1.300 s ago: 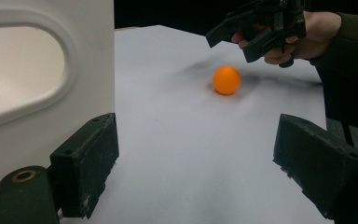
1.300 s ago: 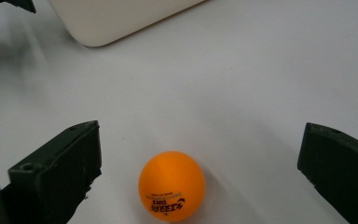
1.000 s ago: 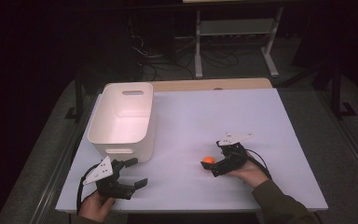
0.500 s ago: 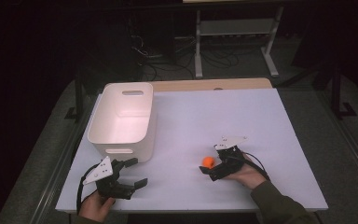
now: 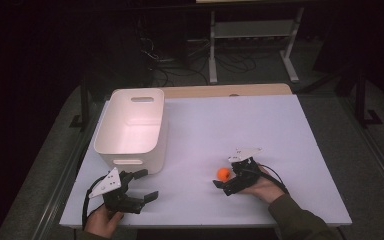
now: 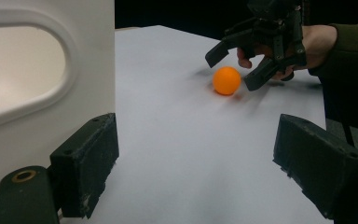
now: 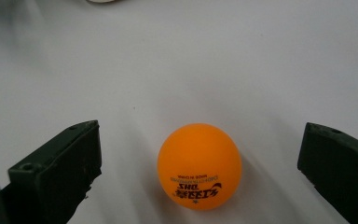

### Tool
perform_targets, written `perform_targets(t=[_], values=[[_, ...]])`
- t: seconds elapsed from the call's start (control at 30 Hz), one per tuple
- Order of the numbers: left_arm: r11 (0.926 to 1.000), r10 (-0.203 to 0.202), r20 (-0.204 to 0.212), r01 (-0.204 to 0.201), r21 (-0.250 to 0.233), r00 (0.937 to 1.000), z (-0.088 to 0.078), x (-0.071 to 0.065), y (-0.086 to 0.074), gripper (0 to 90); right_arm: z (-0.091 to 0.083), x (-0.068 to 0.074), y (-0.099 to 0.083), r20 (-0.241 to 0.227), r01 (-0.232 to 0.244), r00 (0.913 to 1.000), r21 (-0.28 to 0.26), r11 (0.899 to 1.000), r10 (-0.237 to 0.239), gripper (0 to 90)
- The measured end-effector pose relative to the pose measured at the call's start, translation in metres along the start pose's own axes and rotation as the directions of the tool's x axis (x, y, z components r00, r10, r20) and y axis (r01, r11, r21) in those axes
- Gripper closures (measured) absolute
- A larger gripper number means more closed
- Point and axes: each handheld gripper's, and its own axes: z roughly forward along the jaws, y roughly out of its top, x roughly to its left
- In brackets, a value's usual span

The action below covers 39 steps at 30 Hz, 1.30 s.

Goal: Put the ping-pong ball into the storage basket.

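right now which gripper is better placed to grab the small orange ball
Right. The right gripper has open jaws on either side of the small orange ball; the left gripper sits open by the white plastic bin, far off.

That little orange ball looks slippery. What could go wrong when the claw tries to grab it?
The ball lies loose on the smooth table, between the open jaws of the right claw but touching neither. If one jaw meets it first, it will likely roll away. A squeeze off its middle may pop it out. The tub stands well off, so a weak hold could drop it on the way.
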Motion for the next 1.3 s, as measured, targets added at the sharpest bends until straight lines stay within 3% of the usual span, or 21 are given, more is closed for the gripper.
perform_targets(t=[0.53,1.3], values=[[1.0000,0.002,0.001,-0.002,-0.001,1.0000,0.000,0.000,0.000,13.9,0.008,0.003,-0.004,0.000,0.023,0.9997,0.065,0.998,-0.023,0.0],[1.0000,0.005,0.002,-0.005,-0.002,1.0000,0.000,0.000,0.000,13.9,0.013,0.005,-0.006,0.002,0.056,0.9984,0.102,0.993,-0.056,0.0]])
